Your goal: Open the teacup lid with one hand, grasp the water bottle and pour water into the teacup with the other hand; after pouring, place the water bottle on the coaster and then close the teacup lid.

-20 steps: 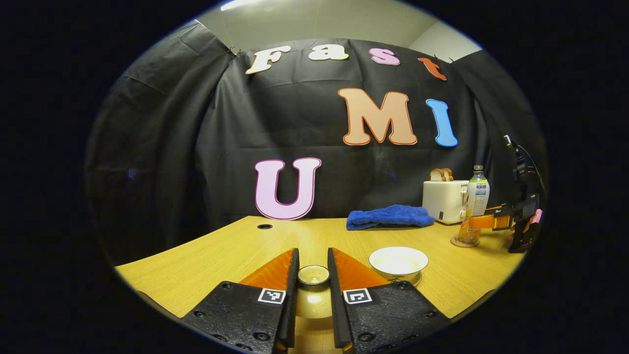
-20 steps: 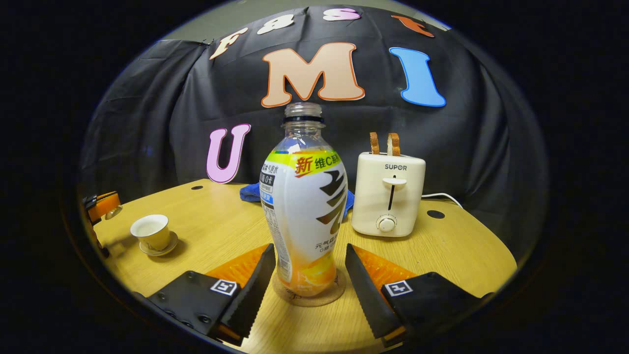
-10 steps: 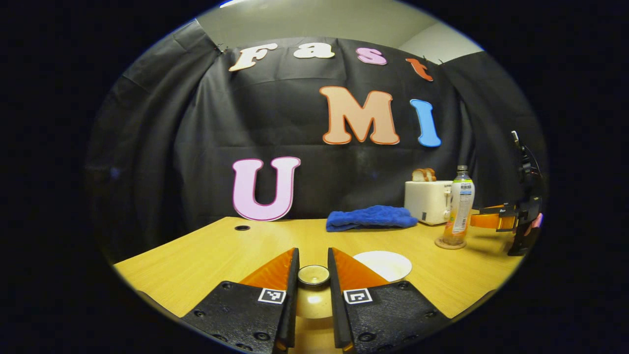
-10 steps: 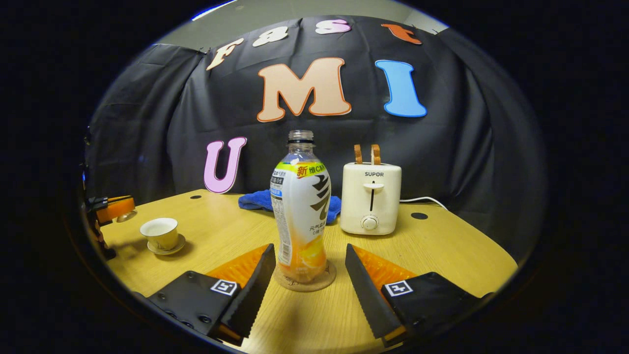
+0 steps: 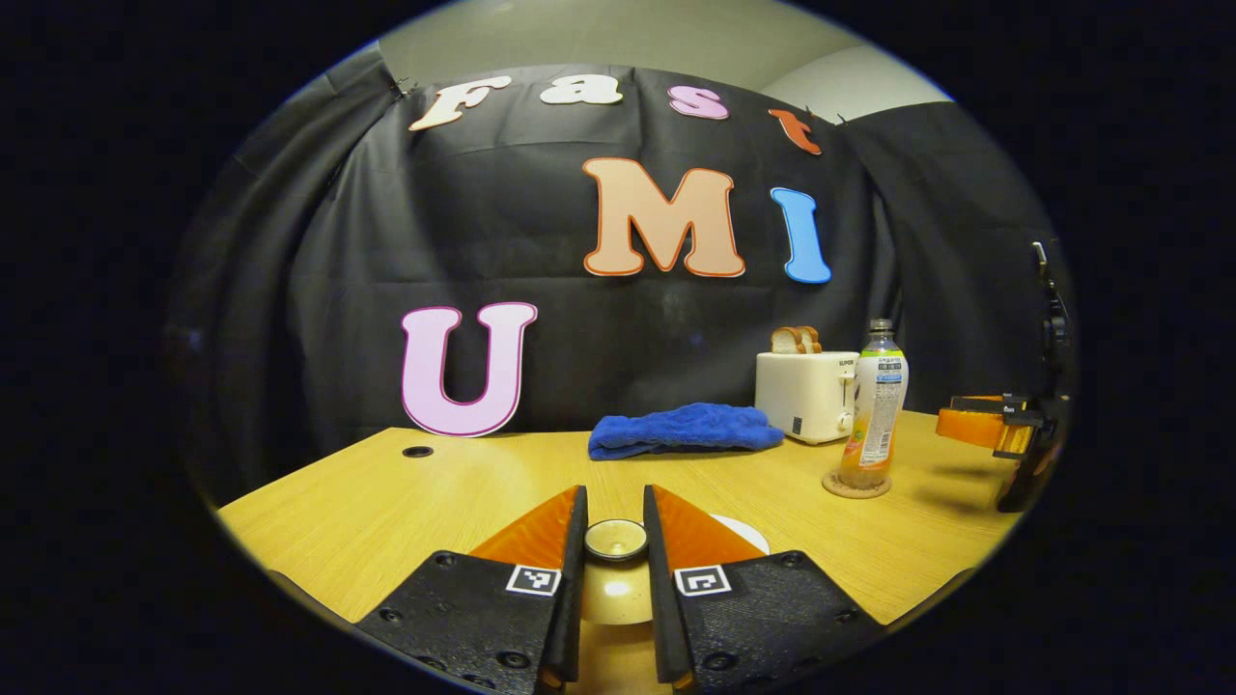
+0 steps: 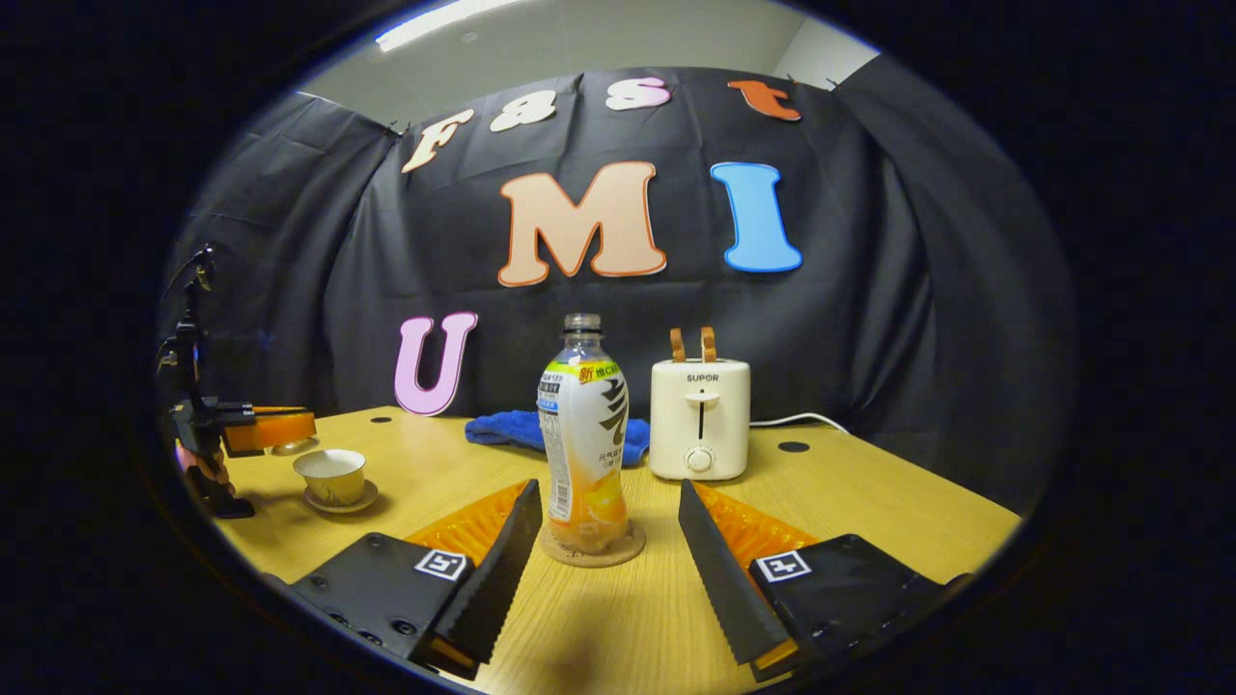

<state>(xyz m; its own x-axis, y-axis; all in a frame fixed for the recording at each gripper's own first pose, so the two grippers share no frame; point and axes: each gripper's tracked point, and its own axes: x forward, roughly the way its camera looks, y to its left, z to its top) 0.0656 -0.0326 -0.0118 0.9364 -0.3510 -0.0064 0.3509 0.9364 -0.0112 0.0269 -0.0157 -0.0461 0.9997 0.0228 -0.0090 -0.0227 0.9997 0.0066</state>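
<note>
My left gripper (image 5: 614, 502) is shut on the knob of the beige teacup lid (image 5: 615, 541), holding it off the table. The white teacup (image 5: 751, 530) peeks out just behind its right finger. In the right gripper view the left gripper (image 6: 275, 428) carries the lid just above and behind the teacup (image 6: 330, 473), which stands uncovered on its saucer (image 6: 338, 502). The water bottle (image 6: 584, 434) stands upright on the round cork coaster (image 6: 591, 546). My right gripper (image 6: 606, 490) is open, a little short of the bottle, with nothing between its fingers. The left gripper view shows the bottle (image 5: 874, 405) at the right.
A cream toaster (image 6: 700, 420) with two bread slices stands behind the bottle, its cable trailing right. A blue towel (image 6: 507, 429) lies at the back of the wooden table (image 6: 869, 502). Two round cable holes mark the table's far corners.
My right gripper has drawn back from the bottle, which stays on the coaster. My left gripper has carried the lid toward the teacup, which has slid behind its right finger.
</note>
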